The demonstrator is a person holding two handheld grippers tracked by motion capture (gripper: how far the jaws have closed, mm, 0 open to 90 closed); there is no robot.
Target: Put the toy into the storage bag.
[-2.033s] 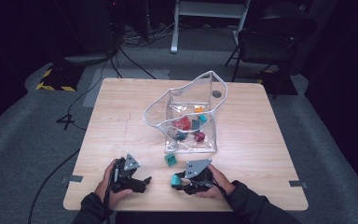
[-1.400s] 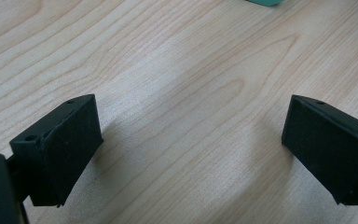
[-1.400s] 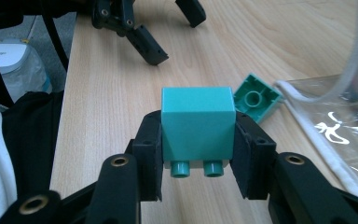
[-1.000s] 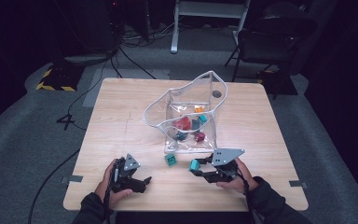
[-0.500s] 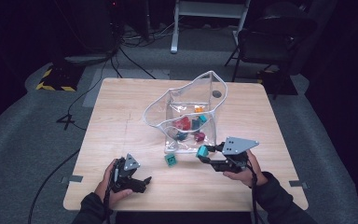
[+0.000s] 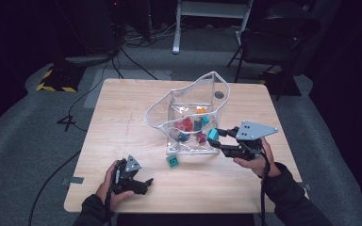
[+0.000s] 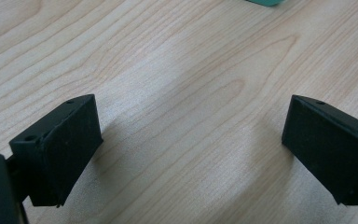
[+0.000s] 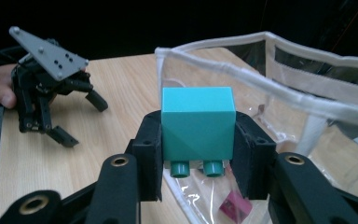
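While no writing shows, the right gripper (image 8: pixel 198 161) clamps a teal block (image 8: pixel 198 128).

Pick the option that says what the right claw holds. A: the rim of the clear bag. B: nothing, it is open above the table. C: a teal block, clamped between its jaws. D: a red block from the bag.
C: in the right gripper view the right claw is shut on a teal block, its jaws pressing both sides, beside the clear bag.

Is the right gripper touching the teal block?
Touching. The right gripper view shows the right gripper with both jaws pressed against the sides of the teal block.
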